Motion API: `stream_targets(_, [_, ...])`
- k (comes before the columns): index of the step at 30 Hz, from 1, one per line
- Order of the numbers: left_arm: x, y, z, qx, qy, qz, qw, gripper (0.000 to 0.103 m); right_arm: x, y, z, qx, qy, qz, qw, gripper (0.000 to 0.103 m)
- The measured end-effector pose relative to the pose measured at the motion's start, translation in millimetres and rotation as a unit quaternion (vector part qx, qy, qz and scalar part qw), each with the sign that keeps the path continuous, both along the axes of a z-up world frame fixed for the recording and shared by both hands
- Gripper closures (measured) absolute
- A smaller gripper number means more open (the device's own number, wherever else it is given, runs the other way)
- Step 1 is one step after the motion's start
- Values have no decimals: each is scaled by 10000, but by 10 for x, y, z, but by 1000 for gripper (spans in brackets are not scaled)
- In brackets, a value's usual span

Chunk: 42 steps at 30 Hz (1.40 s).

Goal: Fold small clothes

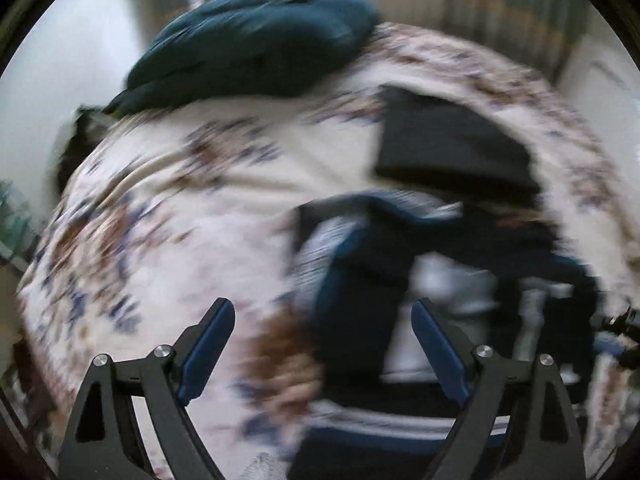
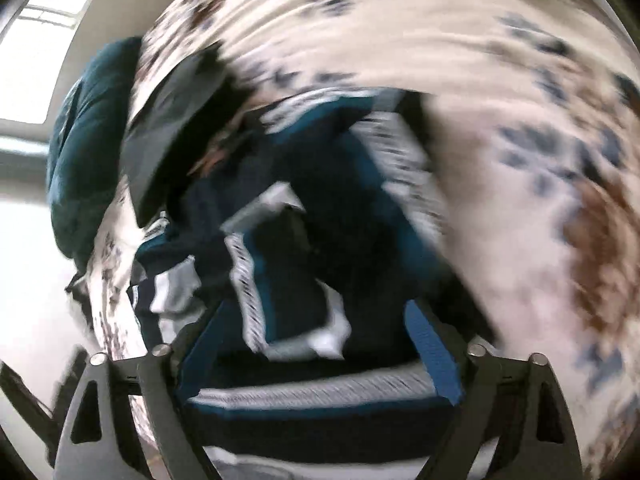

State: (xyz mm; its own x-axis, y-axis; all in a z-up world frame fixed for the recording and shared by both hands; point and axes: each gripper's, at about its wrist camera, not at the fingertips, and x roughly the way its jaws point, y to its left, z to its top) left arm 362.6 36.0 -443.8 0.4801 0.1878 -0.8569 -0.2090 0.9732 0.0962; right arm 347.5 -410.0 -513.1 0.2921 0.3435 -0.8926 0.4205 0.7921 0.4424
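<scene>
Two grippers hover with jaws spread wide and nothing held: the left gripper [image 1: 322,316] over the floral cream bedspread [image 1: 168,208], the right gripper [image 2: 316,320] above the crumpled navy garment with white trim [image 2: 320,220]. A flat black folded cloth [image 1: 448,144] lies just beyond. Judging by the blur, this is the reach; next comes pinching the garment's edges.
</scene>
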Motion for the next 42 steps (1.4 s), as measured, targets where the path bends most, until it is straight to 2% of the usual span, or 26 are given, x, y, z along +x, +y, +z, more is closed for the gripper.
stream_targets(3, [-62, 318, -146, 82, 168, 396, 9990, 13, 315, 286, -337, -204, 456, 301, 9983, 48])
stream_targets(5, [-54, 439, -214, 54, 245, 602, 9979, 13, 489, 340, -557, -138, 729, 379, 9965, 51])
stream_targets(6, [-37, 473, -239, 38, 282, 665, 9974, 13, 510, 350, -555, -186, 661, 370, 9970, 80])
stream_targets(7, [-2, 489, -276, 48, 369, 757, 9964, 13, 506, 343, -524, -306, 616, 369, 9969, 98])
stream_targets(8, [44, 494, -319, 63, 479, 836, 9953, 13, 474, 310, -396, -495, 483, 266, 9973, 98])
stream_targets(10, [111, 491, -413, -170, 629, 852, 9942, 13, 366, 178, -69, -723, 181, 5, 9972, 98])
stream_targets(13, [218, 416, -509, -322, 697, 703, 9946, 13, 352, -71, 197, -1028, 80, -288, 9943, 98])
stream_targets(16, [400, 294, -585, -444, 768, 503, 9948, 13, 415, -386, 218, -1302, 389, -455, 9897, 98])
stream_targets(18, [550, 196, -645, -522, 797, 315, 9950, 13, 477, -579, 77, -1248, 753, -376, 9886, 98])
stream_targets(20, [709, 71, -701, -463, 792, 81, 9957, 13, 567, -685, -30, -1372, 1054, -367, 9842, 88])
stream_targets(22, [889, -111, -775, -260, 874, -297, 9954, 13, 598, -666, 16, -1642, 1125, -326, 9794, 67])
stream_targets(24, [970, -265, -853, -14, 900, -689, 9936, 13, 570, -563, 245, -1956, 724, -320, 9775, 61])
stream_targets(25, [984, -311, -896, 101, 944, -803, 9922, 13, 555, -469, 336, -2001, 558, -205, 9780, 59])
stream_targets(26, [995, -344, -943, 182, 998, -893, 9908, 13, 544, -330, 389, -1833, 402, 21, 9822, 59])
stream_targets(28, [990, -382, -1055, 255, 1114, -1040, 9880, 13, 555, -79, 319, -1299, 361, 510, 9896, 59])
stream_targets(30, [980, -378, -1166, 322, 1230, -1104, 9857, 13, 572, 156, 100, -965, 534, 1112, 9877, 59])
stream_targets(31, [968, -362, -1215, 313, 1269, -1121, 9851, 13, 587, 218, -44, -1093, 686, 1284, 9833, 59])
stream_targets(33, [949, -291, -1260, 179, 1335, -1057, 9852, 11, 585, 158, -305, -1550, 1012, 1229, 9750, 60])
stream_targets(34, [941, -240, -1239, -6, 1337, -970, 9863, 11, 582, 60, -388, -1792, 1102, 1069, 9718, 65])
stream_targets(36, [913, -142, -1103, -289, 1246, -793, 9886, 11, 596, -171, -428, -1944, 1082, 708, 9724, 76])
stream_targets(37, [902, -123, -1040, -314, 1204, -747, 9894, 11, 607, -251, -375, -1942, 1019, 568, 9740, 76])
stream_targets(38, [883, -101, -948, -342, 1124, -697, 9906, 12, 613, -313, -270, -1892, 927, 453, 9765, 75])
stream_targets(42, [800, -82, -611, -553, 739, -672, 9935, 12, 525, -350, 132, -1547, 624, 224, 9857, 58])
